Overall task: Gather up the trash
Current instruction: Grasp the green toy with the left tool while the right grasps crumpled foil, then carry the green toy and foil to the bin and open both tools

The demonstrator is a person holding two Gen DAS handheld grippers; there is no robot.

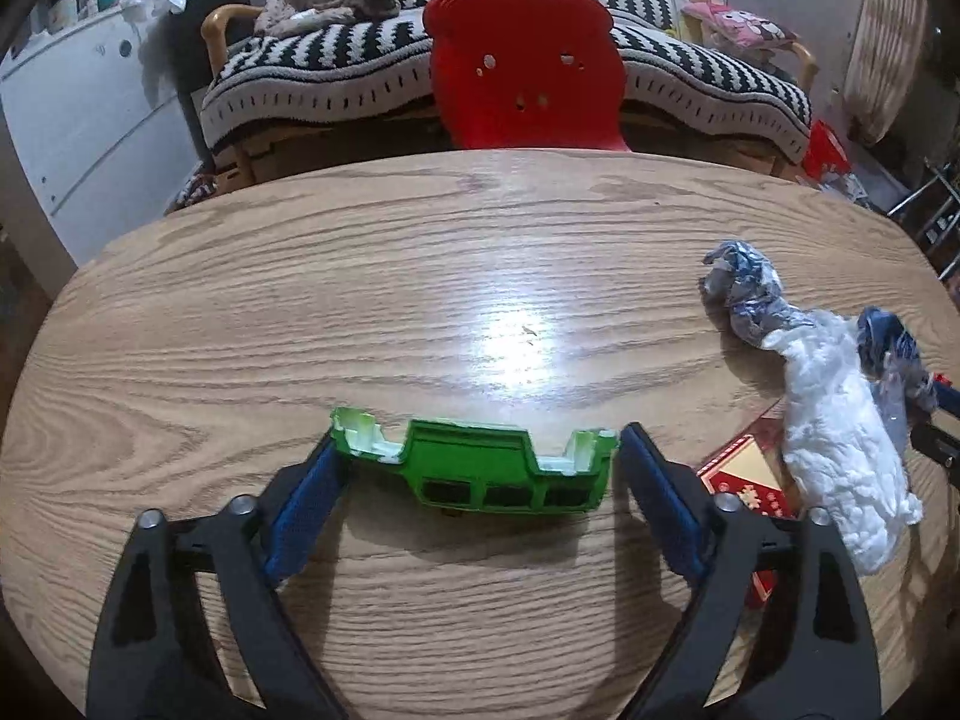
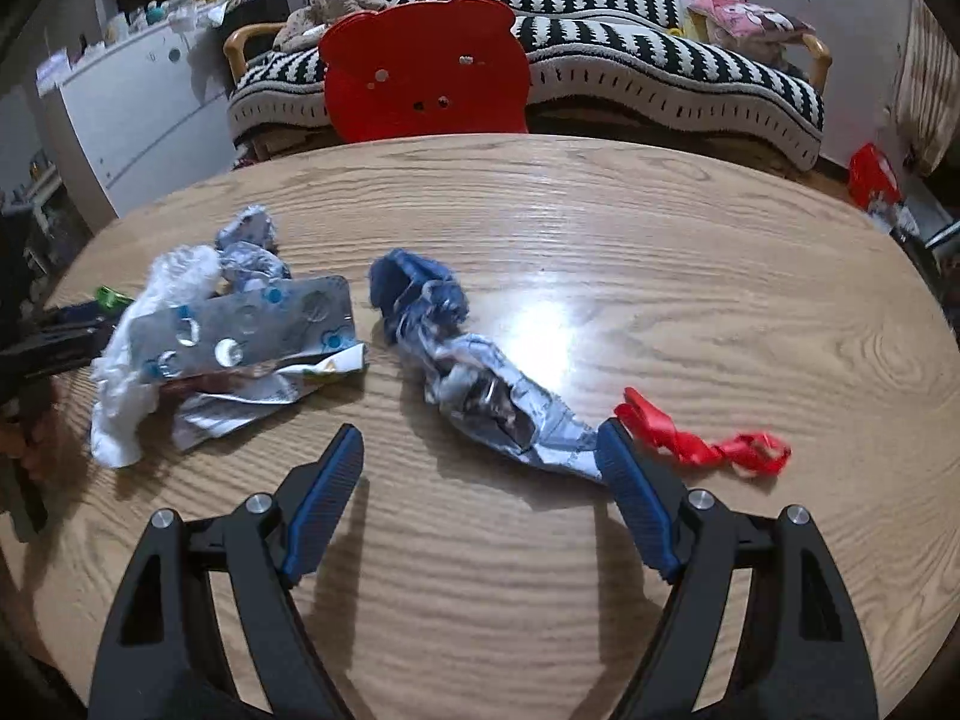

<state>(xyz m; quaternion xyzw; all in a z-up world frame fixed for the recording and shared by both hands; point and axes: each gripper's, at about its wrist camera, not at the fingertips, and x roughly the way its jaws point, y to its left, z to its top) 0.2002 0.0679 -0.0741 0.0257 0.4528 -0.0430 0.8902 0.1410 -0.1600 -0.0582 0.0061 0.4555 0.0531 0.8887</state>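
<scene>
Plainly both tools are poised over litter on the wooden table, and neither has a secure hold yet; the left gripper brackets a broken green plastic piece, its blue pads at or just beside the two ends, and I cannot tell whether they press on it; the right gripper stands wide, nothing between its pads, its right finger at the tail of a crumpled blue-and-silver foil wrapper.

Risks, as I judge them: the green piece is rigid, angular and jagged at its white-edged corners, so squeezed by the ends it could pivot or pop out across the glossy table; the foil wrapper is long and springy, and a close at its tail might only pinch a thin edge, letting the rest drag or tear; the right finger may also snag the thin red ribbon just beside it.

A second heap lies to the left in the right wrist view: a stiff silver blister pack with punched-out pockets, resting on a soft white crinkled plastic bag and torn paper; light, loose stuff that a passing jaw could scatter.
</scene>
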